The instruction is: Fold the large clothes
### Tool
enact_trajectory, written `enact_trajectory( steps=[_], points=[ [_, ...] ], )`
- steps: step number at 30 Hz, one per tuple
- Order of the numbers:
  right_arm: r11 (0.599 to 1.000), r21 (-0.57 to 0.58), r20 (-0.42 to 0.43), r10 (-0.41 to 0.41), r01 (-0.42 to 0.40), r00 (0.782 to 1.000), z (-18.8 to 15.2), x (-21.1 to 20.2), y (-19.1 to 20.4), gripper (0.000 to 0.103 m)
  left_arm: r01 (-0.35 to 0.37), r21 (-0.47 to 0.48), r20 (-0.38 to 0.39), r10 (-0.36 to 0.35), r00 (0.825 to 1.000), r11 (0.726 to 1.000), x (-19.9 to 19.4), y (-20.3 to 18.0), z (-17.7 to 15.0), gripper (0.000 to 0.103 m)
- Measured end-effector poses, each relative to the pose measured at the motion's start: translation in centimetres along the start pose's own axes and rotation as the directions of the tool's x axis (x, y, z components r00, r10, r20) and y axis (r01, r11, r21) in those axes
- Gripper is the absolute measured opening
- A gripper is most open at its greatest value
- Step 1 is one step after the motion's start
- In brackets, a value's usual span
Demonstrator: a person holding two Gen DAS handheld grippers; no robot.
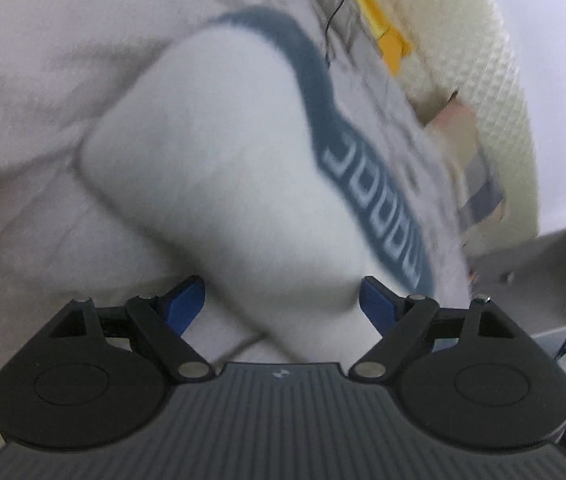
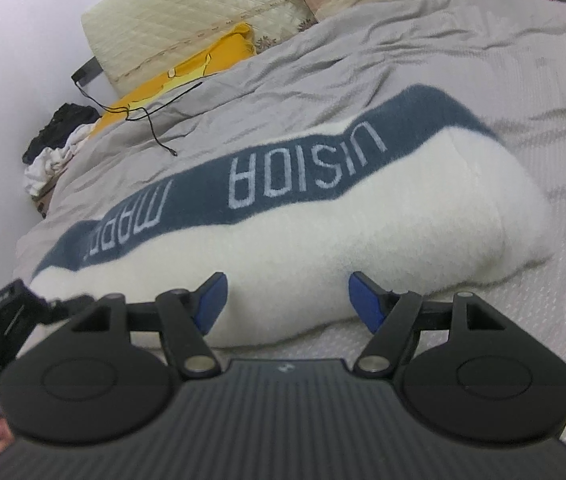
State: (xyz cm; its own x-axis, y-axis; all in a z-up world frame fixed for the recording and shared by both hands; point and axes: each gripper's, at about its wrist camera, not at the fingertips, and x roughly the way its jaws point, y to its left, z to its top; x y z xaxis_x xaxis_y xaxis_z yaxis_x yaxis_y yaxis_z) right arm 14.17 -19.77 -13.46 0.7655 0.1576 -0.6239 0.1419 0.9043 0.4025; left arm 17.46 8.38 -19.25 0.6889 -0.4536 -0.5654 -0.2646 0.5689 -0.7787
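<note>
On a grey bedspread (image 2: pixel 363 60) lies the folded white fleece sweater (image 2: pixel 323 248). The left gripper (image 1: pixel 283 300) and right gripper (image 2: pixel 287 296) hover with jaws spread, empty; they should likely pinch matching edges evenly.

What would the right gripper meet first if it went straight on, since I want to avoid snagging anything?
Probably the folded white garment: its near edge lies just ahead of the open right gripper, though depth is unclear.

Left view motion-blurred — sweater (image 1: pixel 223 168) lettering (image 1: pixel 371 200) unreadable there
</note>
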Motion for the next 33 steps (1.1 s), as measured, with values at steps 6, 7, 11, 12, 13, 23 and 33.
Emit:
enact_trajectory(
  steps=[6,7,11,12,13,23,33],
  points=[
    [0.992,0.112,-0.024,0.064,-0.061,0.998,0.2,-0.1,-0.9,0.072,0.059,-0.068,0.053,-0.055,0.997,0.996,0.8,0.7,0.9,0.087],
    [0.988,0.132,-0.027,0.081,-0.076,0.996,0.2,-0.1,-1.1,0.072,0.049,-0.086,0.051,-0.045,0.998,0.995,1.0,0.9,1.1,0.087],
    [0.977,0.177,-0.033,0.123,-0.115,0.992,0.0,-0.3,-1.1,0.072,0.030,-0.123,0.042,-0.025,0.999,0.992,2.4,1.2,1.2,0.087],
    [0.975,0.185,-0.035,0.130,-0.121,0.991,0.0,-0.2,-1.1,0.073,0.025,-0.114,0.050,-0.019,0.999,0.993,2.4,1.0,1.2,0.084],
    [0.972,0.198,-0.038,0.138,-0.128,0.990,-0.1,-0.1,-1.1,0.073,0.016,-0.093,0.061,-0.010,0.998,0.996,2.4,0.7,1.2,0.082],
    [0.797,0.487,-0.051,0.433,-0.356,0.900,-1.5,1.5,-2.0,0.103,-0.003,0.145,0.185,-0.024,0.983,0.989,0.1,-3.5,0.7,0.041],
    [0.559,0.767,0.052,0.436,-0.316,0.899,-2.6,6.2,-6.6,0.103,0.055,0.130,0.193,-0.080,0.978,0.990,-0.3,-3.7,1.0,0.040]
  ],
)
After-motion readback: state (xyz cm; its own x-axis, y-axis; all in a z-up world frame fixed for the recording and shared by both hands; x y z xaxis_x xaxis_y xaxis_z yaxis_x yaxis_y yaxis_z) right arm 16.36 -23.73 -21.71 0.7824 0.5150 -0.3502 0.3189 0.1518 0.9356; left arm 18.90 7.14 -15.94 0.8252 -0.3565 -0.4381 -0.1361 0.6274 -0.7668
